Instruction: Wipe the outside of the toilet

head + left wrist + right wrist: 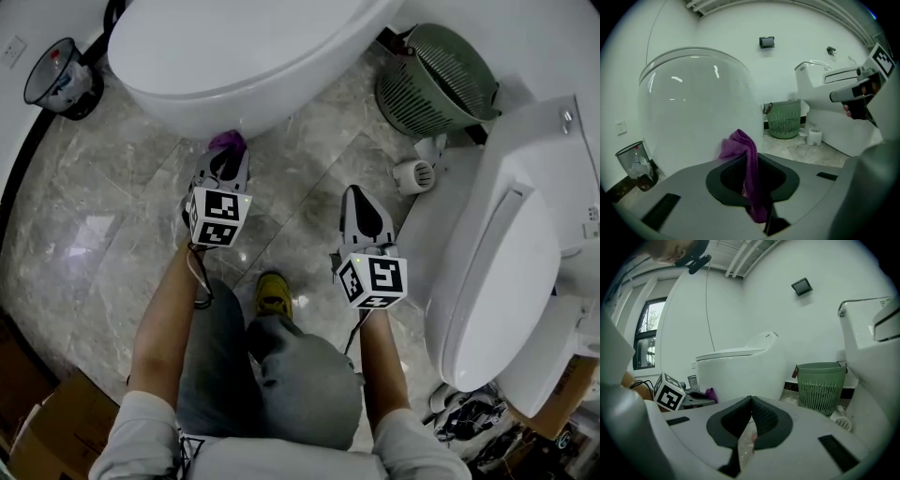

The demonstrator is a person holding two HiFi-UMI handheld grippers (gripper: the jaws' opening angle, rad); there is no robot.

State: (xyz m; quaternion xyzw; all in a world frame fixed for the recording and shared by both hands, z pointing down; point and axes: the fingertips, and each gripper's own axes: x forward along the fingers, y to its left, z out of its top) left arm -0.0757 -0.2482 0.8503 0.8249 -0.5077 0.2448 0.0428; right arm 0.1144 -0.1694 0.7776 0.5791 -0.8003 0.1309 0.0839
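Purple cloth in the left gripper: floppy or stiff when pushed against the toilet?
Probably floppy: the purple cloth hangs in folds from the left gripper. Likely light, since its free end stands up unsupported. Its knit texture should grip the glossy toilet somewhat, though it may bunch.

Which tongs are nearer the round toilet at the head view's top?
Left. The left tongs, shut on a cloth, are right at the round toilet's bowl; the right tongs are farther back, over the floor.

White toilet (pixel 234 66), lid down; purple cloth (pixel 228 142) (crumpled) beside bowl.
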